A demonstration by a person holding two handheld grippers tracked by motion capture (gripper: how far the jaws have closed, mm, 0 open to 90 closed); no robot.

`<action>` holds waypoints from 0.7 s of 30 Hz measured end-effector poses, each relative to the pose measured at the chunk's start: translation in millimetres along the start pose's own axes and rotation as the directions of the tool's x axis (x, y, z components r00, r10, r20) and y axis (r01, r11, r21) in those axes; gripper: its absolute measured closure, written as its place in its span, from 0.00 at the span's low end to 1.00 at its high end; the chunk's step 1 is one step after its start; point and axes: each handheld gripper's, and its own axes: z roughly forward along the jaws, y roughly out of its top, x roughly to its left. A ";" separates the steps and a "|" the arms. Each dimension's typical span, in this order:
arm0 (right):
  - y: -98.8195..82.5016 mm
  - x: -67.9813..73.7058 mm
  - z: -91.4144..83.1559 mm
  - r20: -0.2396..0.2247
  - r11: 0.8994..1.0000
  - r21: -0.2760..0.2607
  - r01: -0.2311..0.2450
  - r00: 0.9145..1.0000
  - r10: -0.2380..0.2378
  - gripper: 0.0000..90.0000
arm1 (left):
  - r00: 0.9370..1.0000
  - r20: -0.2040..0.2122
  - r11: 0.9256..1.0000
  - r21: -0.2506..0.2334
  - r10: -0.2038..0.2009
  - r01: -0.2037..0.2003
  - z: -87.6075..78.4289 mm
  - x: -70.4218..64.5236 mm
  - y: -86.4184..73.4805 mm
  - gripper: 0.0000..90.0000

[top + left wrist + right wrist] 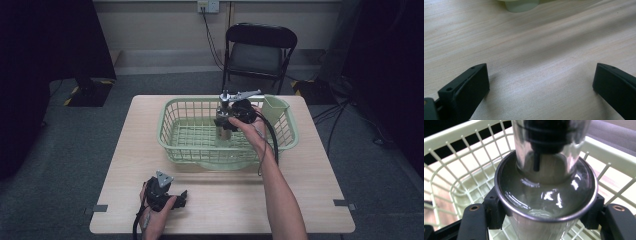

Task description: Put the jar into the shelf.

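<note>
A shiny steel cup [223, 132] hangs inside the pale green wire basket [170, 107], just above its floor, near the right of middle. My right gripper [226, 122] is shut on the cup from above. In the right gripper view the cup [544, 192] sits between the two black jaws, its round rim facing the camera, and my right gripper [544, 207] clamps its sides; the basket [461, 135] wall shows behind. My left gripper [183, 196] rests on the table near the front edge, jaws pointing right. It is my left gripper [541, 72] that stands open with bare wood between its fingers [471, 82].
A small green holder [276, 107] hangs on the basket's far right corner. The light wooden table [310, 190] has free room in front of and beside the basket. A green foot of the basket [521, 5] shows beyond the left jaws. A black folding chair [257, 50] stands behind the table.
</note>
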 end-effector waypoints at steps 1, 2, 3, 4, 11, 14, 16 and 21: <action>0.0 0.7 -0.9 -0.002 1.000 0.009 0.007 1.000 -0.007 0.39 | 1.000 0.000 1.000 0.000 0.000 0.000 0.0 0.0 0.0 0.00; 0.1 1.0 -1.3 -0.003 1.000 0.013 0.011 1.000 -0.011 0.38 | 1.000 0.000 1.000 0.000 0.000 0.000 0.0 0.0 0.0 0.00; 0.1 1.4 -1.5 -0.003 1.000 0.016 0.015 1.000 -0.015 0.38 | 1.000 0.000 1.000 0.000 0.000 0.000 0.0 0.0 0.0 0.00; 0.1 1.6 -1.6 -0.004 1.000 0.018 0.015 1.000 -0.015 0.38 | 1.000 0.000 1.000 0.000 0.000 0.000 0.0 0.0 0.0 0.00; -1.1 4.7 -1.5 -0.004 1.000 0.018 0.021 1.000 -0.021 0.37 | 1.000 0.000 1.000 0.000 0.000 0.000 0.0 0.0 0.0 0.00; -2.1 5.3 -1.0 -0.016 0.999 0.024 0.022 1.000 -0.021 0.33 | 1.000 0.000 1.000 0.000 0.000 0.000 0.0 0.0 0.0 0.00; -1.8 6.4 -0.8 -0.026 0.999 0.021 0.027 0.999 -0.027 0.33 | 1.000 0.000 1.000 0.000 0.000 0.000 0.0 0.0 0.0 0.00; -1.7 7.1 -0.7 -0.031 0.999 0.013 0.034 0.999 -0.034 0.34 | 1.000 0.000 1.000 0.000 0.000 0.000 0.0 0.0 0.0 0.00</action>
